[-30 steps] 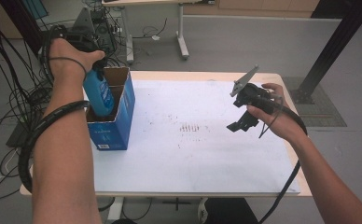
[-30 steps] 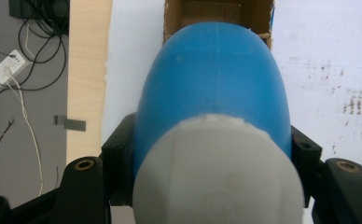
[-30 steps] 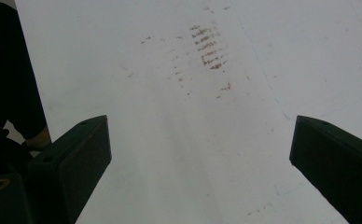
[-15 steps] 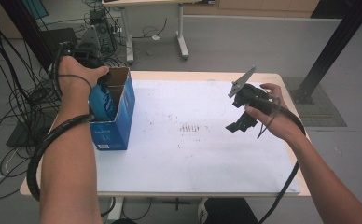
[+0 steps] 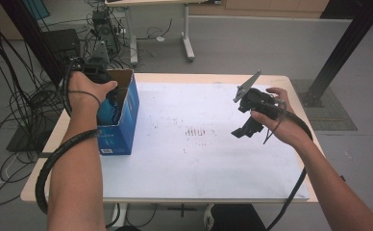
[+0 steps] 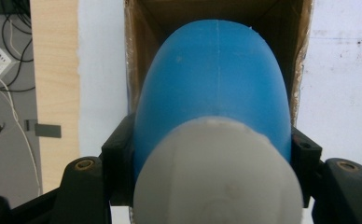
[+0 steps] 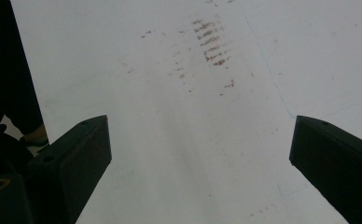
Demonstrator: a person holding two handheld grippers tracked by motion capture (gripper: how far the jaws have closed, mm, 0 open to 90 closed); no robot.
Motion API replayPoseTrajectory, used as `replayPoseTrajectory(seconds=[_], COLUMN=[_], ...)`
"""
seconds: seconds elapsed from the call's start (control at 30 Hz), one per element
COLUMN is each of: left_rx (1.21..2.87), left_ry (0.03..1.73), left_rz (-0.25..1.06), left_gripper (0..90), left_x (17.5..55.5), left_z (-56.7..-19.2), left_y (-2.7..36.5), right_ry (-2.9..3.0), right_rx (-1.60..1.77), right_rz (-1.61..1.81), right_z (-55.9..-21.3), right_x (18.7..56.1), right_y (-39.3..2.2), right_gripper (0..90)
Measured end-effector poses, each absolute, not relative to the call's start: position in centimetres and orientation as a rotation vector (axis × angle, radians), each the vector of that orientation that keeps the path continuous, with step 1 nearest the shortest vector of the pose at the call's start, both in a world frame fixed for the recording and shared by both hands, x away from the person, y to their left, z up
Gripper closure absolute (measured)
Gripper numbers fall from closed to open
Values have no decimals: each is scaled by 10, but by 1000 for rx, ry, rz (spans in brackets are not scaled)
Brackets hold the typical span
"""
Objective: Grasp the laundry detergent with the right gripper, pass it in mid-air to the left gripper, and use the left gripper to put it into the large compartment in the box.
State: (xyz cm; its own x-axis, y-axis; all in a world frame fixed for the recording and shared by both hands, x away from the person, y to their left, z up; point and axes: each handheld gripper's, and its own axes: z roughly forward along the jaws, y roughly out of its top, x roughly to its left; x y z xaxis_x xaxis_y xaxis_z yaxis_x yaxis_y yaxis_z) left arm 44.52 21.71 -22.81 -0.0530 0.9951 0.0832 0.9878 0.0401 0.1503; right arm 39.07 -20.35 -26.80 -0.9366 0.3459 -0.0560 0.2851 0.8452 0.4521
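Jaws of the left gripper (image 6: 207, 186) clamp a blue bottle (image 6: 212, 84), now sunk deeper into the open blue box (image 5: 122, 120) than a second ago: the drop-off looks close. Farther right, the right gripper (image 5: 244, 127) hovers wide open and empty over the white table (image 5: 199, 163).

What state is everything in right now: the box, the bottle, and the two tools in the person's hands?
Blue box: upright on the table, top open.
Blue bottle: partly down inside the box, gripped at the sides, white cap towards the camera.
Left tool: shut on the bottle.
Right tool: open, empty, held above the stained white table.
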Motion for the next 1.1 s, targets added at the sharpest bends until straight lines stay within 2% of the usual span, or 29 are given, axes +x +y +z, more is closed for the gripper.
replayPoseTrajectory(seconds=[1.1], left_rx=[2172], left_ry=[2238], left_rz=[222], left_gripper=[374], left_x=[448], left_z=[-269], left_y=[214], right_ry=[2896], right_rx=[524], right_rz=[663], right_z=[-276], right_x=[392], right_y=[-210], right_gripper=[54])
